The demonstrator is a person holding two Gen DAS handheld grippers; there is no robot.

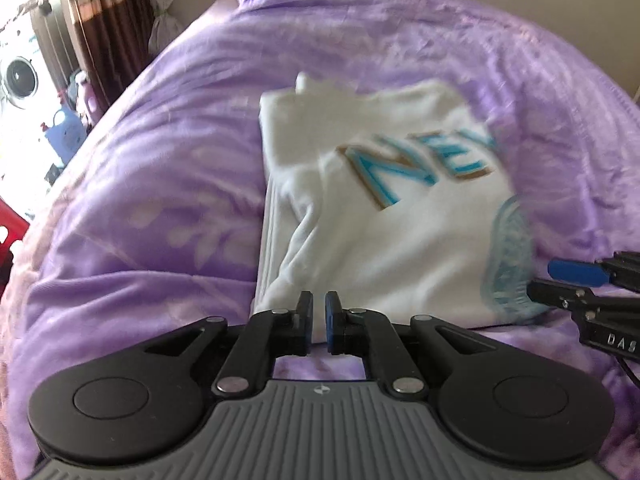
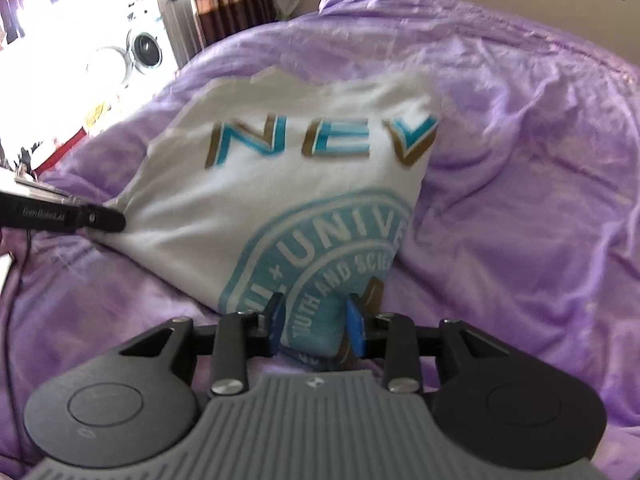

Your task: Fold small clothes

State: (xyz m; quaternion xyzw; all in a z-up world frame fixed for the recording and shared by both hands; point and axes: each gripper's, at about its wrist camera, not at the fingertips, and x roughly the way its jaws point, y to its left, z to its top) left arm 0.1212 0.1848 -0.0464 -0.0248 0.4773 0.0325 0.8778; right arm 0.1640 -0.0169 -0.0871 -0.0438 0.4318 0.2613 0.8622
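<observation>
Left wrist view: left gripper (image 1: pixel 319 322) jaws nearly together, pinching the near edge of the folded white cotton T-shirt with blue "NEV" lettering (image 1: pixel 384 216). Right wrist view: right gripper (image 2: pixel 316 328) jaws apart, straddling the shirt's near corner at its round blue seal print. Shirt lies on the crumpled purple satin bedspread (image 2: pixel 520 160); grey washing machine (image 2: pixel 146 50) beyond.

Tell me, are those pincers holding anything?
Left gripper pinches the white printed T-shirt at its near hem; right gripper straddles the near corner, jaws open.
</observation>
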